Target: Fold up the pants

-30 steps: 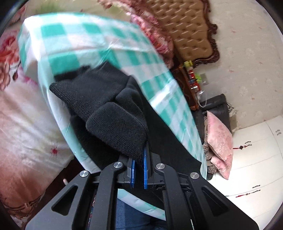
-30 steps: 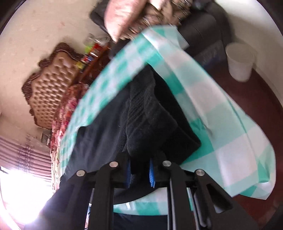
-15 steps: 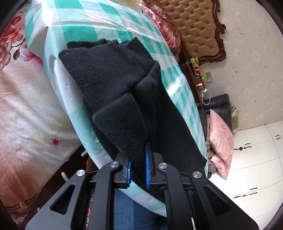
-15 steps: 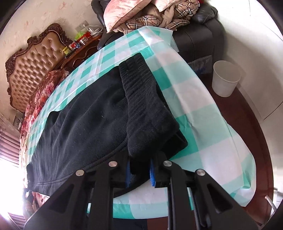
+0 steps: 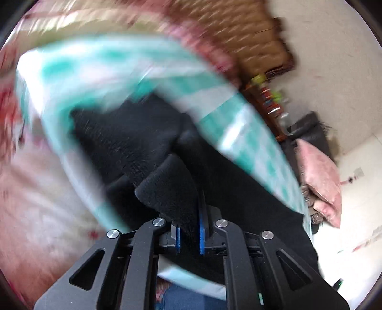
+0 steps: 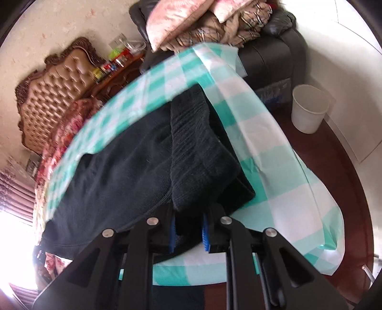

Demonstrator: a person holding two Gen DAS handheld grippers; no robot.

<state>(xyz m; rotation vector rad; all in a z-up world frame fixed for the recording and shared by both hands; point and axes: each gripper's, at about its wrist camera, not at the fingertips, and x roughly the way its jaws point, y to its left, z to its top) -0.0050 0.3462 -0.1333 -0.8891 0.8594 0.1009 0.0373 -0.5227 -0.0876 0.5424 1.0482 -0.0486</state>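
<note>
Two handheld tools grip the same pair of black knit pants [image 6: 133, 164], which lies spread across a tabletop covered in a teal and white checked cloth [image 6: 269, 152]. Seen from the left wrist camera, which is heavily blurred, the left tool [image 5: 189, 235] has its blue-padded fingers closed on a thick fold of the dark fabric, the bunched cloth rising up and hiding the space between the fingers. From the right wrist camera, the right tool [image 6: 189, 232] is likewise clamped on a doubled-over ribbed section of the pants near the close edge of the tabletop, with the fold lying on top of the flatter layer beneath.

Around the tabletop the room is crowded. A tufted tan headboard [image 6: 55, 93] with a carved dark frame stands against the wall on the far left of the right view, and a floral bedspread [image 6: 66, 128] in pink and red shows just beyond the tabletop's far edge. A dark wooden side table [image 6: 119, 69] carries small bottles and clear glassware. A black leather armchair [image 6: 274, 54] sits behind the tabletop's far corner, piled with a pink cushion [image 6: 176, 16] and a plaid blanket [image 6: 238, 31]. A white bin [image 6: 309, 108] stands on the dark reddish floor [image 6: 346, 181] to the right, apart from the hanging cloth edge.
</note>
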